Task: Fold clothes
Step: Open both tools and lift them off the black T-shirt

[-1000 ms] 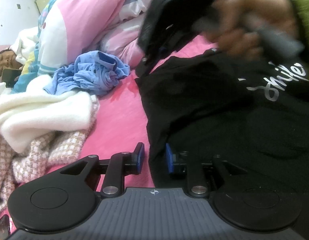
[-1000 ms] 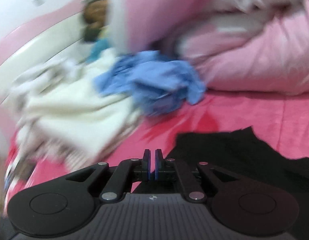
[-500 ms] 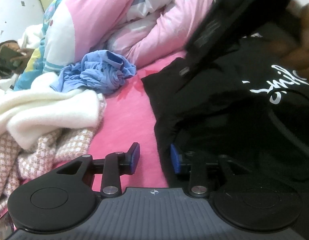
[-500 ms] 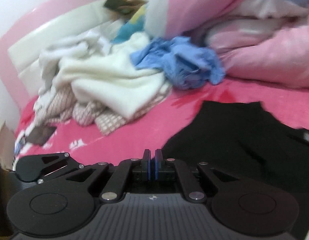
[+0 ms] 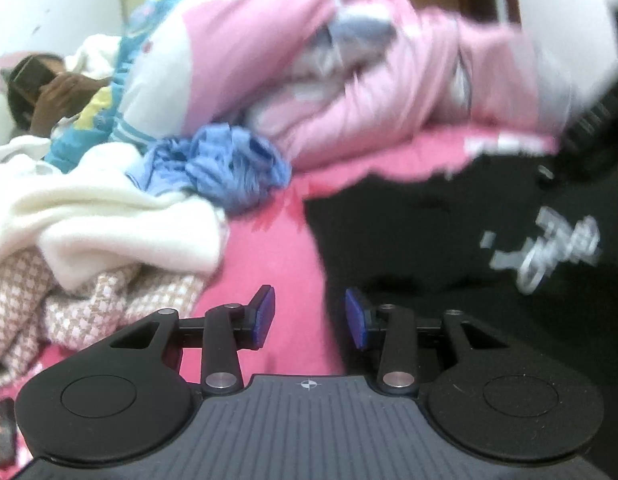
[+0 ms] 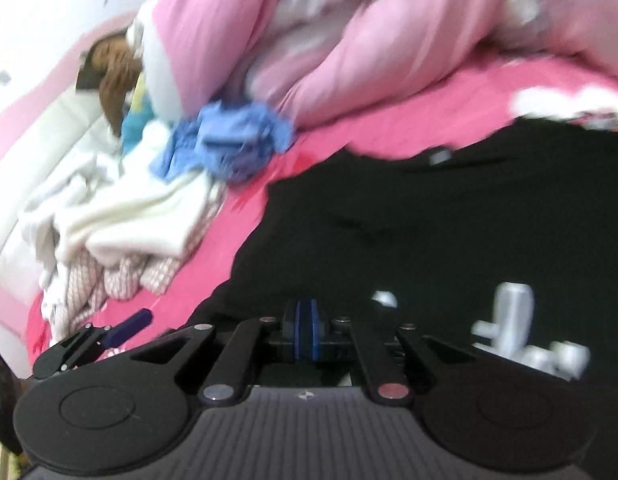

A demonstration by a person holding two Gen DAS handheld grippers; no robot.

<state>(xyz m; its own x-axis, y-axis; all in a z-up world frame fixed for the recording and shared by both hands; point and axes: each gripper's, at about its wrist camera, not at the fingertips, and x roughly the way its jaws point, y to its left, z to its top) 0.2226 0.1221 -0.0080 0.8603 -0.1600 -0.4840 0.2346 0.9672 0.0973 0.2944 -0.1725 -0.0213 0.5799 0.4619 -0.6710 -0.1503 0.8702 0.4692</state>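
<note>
In the left wrist view, the left tongs (image 5: pixel 309 318) stand wider apart than half a second ago, their blue pads empty over the pink bed sheet (image 5: pixel 269 256) at the left edge of the black shirt (image 5: pixel 429 240). The shirt lies spread on the bed, its white lettering (image 5: pixel 545 252) now blurred. The blue garment (image 5: pixel 225 168) and cream blanket (image 5: pixel 109 220) sit to the left as before.

In the right wrist view, the right tongs (image 6: pixel 305 334) remain pressed together with nothing visible between them, now over the black shirt (image 6: pixel 449 220) rather than at its edge. The left tongs' pad (image 6: pixel 129 326) shows at lower left.
</note>
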